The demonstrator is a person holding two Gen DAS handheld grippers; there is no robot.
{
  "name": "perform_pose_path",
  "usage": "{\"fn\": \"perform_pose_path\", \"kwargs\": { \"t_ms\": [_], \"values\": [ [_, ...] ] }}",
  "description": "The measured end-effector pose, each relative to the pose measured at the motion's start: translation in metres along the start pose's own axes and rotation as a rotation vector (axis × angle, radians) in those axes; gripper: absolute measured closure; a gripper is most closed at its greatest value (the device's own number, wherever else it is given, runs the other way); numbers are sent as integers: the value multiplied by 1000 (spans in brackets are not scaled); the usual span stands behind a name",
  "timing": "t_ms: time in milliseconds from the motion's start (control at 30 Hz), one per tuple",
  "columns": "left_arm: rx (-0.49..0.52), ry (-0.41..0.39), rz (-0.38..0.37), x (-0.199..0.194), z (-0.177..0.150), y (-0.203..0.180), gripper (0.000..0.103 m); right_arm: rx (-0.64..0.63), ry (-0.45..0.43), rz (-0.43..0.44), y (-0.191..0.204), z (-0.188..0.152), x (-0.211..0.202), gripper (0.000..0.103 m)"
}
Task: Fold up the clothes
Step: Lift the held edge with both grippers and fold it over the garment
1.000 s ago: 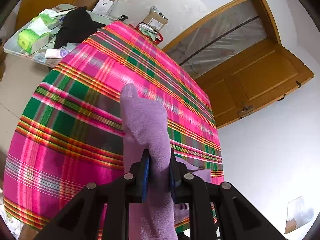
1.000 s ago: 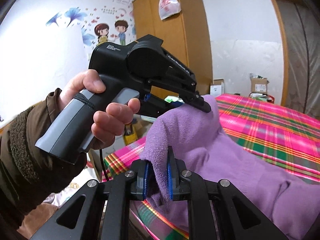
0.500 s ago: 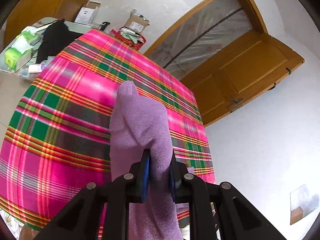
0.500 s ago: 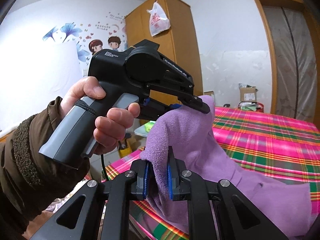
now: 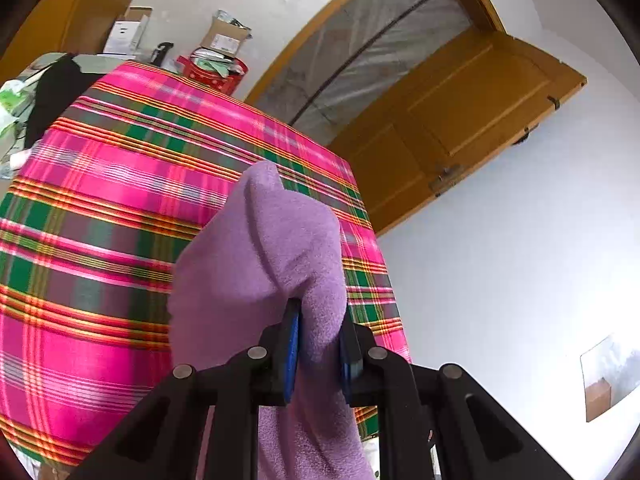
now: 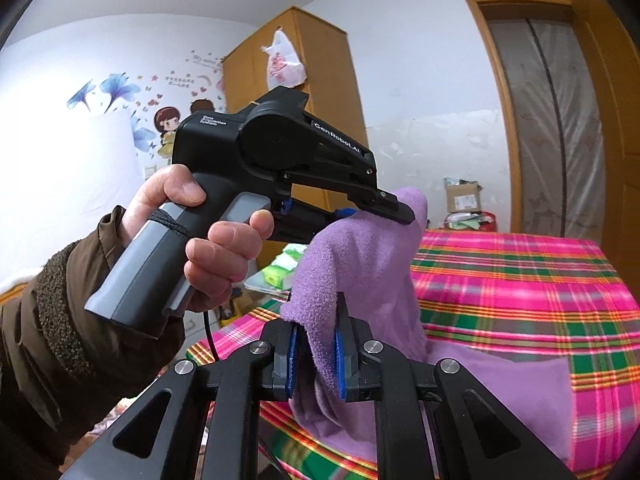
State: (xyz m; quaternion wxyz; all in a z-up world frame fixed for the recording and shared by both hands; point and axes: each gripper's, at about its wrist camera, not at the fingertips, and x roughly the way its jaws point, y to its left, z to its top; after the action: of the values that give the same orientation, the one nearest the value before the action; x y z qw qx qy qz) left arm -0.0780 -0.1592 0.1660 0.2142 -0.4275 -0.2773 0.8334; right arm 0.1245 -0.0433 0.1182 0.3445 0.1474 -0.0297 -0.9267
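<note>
Left gripper (image 5: 318,354) clamping purple garment (image 5: 264,264), red basket (image 5: 214,74) holding packets

Two hand-held grippers: the left hand-held gripper (image 5: 318,354) and the right hand-held gripper (image 6: 316,362), each clamped on the one purple garment (image 6: 360,264). One hand (image 6: 200,240) shows, around the left handle. One plaid-covered bed (image 5: 120,208) lies beyond the fingers. Past its far end stand two cardboard boxes (image 5: 226,36), one red bin (image 5: 212,74) and one wooden door (image 5: 460,120). One wardrobe (image 6: 320,80) carries one plastic bag (image 6: 284,64).
</note>
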Motion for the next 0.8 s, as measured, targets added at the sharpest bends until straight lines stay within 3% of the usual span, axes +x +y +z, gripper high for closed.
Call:
{"fn": "perform_pose_path", "kwargs": {
  "t_ms": [800],
  "values": [
    [61, 186, 5, 117, -14, -56, 86, 204, 57, -130, -96, -28, -63, 88]
  ]
}}
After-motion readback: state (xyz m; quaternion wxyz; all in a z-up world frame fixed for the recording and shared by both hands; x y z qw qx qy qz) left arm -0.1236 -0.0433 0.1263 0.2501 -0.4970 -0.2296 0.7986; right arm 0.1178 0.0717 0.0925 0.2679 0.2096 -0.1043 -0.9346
